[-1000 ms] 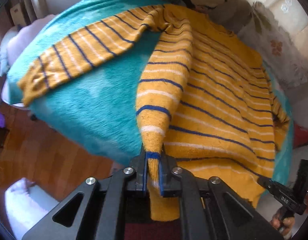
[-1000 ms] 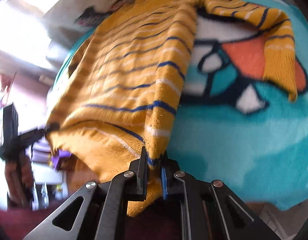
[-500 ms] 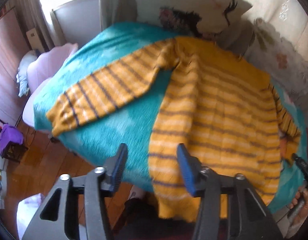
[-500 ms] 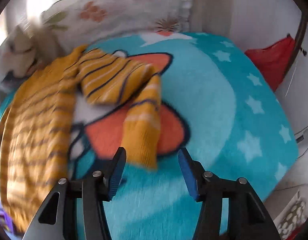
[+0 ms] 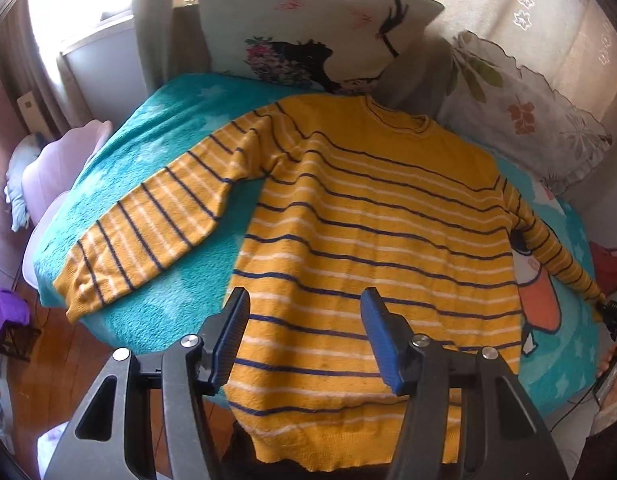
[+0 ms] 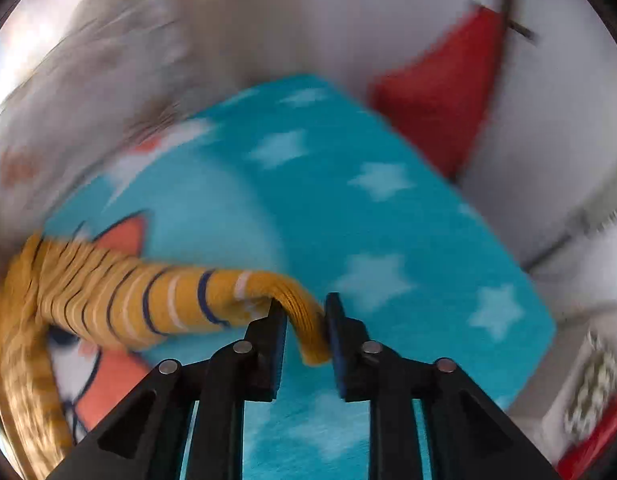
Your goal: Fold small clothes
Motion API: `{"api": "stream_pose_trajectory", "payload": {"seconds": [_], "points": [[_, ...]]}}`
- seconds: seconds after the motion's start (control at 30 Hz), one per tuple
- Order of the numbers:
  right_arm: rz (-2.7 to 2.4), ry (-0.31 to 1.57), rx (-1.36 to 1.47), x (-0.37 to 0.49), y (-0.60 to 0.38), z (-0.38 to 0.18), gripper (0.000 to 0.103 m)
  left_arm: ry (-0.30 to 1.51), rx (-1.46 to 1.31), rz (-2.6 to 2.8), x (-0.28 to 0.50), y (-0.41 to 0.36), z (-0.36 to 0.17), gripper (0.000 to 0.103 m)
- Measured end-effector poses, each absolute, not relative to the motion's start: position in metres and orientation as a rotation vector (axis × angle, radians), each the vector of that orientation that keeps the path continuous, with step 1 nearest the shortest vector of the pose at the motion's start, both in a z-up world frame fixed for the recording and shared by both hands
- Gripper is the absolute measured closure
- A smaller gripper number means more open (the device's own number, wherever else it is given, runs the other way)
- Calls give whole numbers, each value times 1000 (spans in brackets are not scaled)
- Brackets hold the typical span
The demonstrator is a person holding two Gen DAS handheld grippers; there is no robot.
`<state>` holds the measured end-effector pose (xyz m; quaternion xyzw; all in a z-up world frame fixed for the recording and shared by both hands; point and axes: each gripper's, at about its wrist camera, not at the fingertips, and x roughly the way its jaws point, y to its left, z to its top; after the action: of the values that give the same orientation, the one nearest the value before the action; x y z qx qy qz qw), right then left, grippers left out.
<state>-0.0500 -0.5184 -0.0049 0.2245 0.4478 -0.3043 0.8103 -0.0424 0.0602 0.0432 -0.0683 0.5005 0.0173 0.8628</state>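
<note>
A yellow sweater (image 5: 368,232) with navy and white stripes lies flat on a teal blanket (image 5: 148,152), neck away from me, hem hanging over the near edge. Its left sleeve (image 5: 148,232) lies spread toward the blanket's left edge. My left gripper (image 5: 304,332) is open and empty, above the lower body of the sweater. My right gripper (image 6: 304,332) is shut on the cuff of the right sleeve (image 6: 156,300) and holds it stretched out over the blanket (image 6: 348,208). It shows at the far right of the left wrist view (image 5: 610,314).
Pillows (image 5: 308,32) lean against the wall behind the blanket. A pale pink chair (image 5: 48,184) and wooden floor (image 5: 56,360) lie to the left. A red cloth (image 6: 440,92) hangs beyond the blanket's right edge.
Both grippers let go of the sweater's hem and opened. The left one drew back above the sweater. The right one swung right and closed on the right sleeve's cuff.
</note>
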Motion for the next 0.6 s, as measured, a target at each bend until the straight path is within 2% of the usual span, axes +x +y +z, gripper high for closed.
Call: {"api": "stream_pose_trajectory", "payload": {"seconds": [0.03,0.1,0.13,0.17,0.37,0.6], "points": [[-644,939,482,-54,-517,-2,81,1051,-138,35,-43,58,43,47],[-613,907,488,-66,-507,3,69,1062,-136,32,-43,54,40,46],[-592,893,503,-69,-504,3,56,1073,-141,30,-42,53,38,46],[-551,871,544,-76,-498,1,51,1082,-145,27,-42,53,36,46],[-429,803,823,-99,-503,-25,51,1106,-140,26,-47,47,31,46],[-381,840,904,-91,-495,-56,51,1135,-143,16,-43,41,26,45]]}}
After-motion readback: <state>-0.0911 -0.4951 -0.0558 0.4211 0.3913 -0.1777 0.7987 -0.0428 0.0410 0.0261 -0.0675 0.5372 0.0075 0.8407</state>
